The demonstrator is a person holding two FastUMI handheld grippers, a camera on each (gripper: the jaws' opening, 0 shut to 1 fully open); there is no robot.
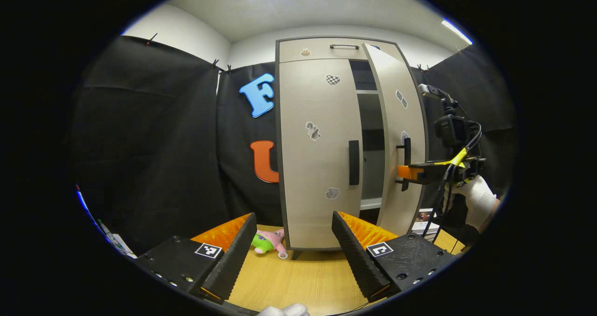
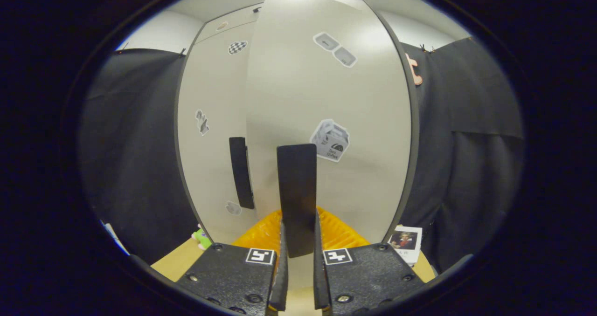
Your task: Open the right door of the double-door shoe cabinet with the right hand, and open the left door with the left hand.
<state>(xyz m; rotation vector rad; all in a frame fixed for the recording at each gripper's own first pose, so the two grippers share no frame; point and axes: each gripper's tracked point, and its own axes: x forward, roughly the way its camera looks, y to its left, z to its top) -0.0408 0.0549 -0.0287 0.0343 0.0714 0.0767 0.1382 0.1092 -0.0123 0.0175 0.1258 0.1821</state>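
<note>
The left tool (image 1: 289, 255) hangs low over the wooden surface (image 1: 303, 278), fingers spread wide with nothing between them, pointed at the shoe cabinet (image 1: 322, 50) standing at the surface's far edge. A plush toy (image 1: 268, 241) lies beside the cabinet's foot. The left door (image 1: 312, 153) is shut, its handle (image 1: 354, 162) untouched. The right tool (image 2: 298, 269) is clenched on the right door's handle (image 2: 296, 195), and the right door (image 1: 401, 134) stands swung partly outward. Through the gap, the cabinet's interior shows a shelf (image 1: 368, 92); its contents cannot be made out.
</note>
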